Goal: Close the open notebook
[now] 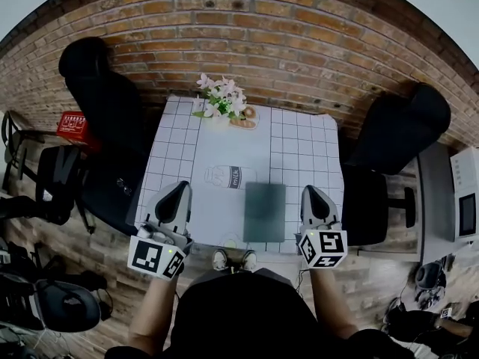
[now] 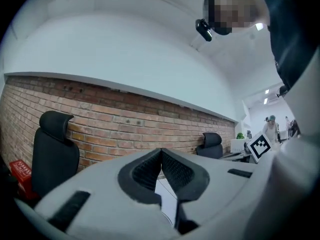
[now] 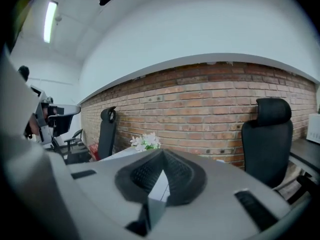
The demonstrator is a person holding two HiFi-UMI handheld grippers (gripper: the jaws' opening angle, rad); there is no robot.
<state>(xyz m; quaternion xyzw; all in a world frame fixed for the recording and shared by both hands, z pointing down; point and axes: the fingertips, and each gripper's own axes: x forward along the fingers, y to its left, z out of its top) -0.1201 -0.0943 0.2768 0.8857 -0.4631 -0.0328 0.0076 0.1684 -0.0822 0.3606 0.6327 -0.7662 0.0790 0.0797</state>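
In the head view a dark green notebook (image 1: 264, 212) lies closed and flat near the front edge of the white grid-patterned table (image 1: 299, 144). My left gripper (image 1: 179, 187) is raised to the left of it, over the table's front left corner. Its jaws are shut, and nothing shows between them in the left gripper view (image 2: 161, 152). My right gripper (image 1: 311, 191) is held up just right of the notebook. In the right gripper view (image 3: 162, 154) its pads meet at the tip with nothing in them. Both point level toward the brick wall.
A bunch of white flowers (image 1: 222, 98) and a tan object (image 1: 245, 116) sit at the table's far edge; a milk print (image 1: 228, 176) marks the cloth. Black chairs stand at left (image 1: 101, 88) and right (image 1: 400, 129). There is a red basket (image 1: 72, 124) on the floor.
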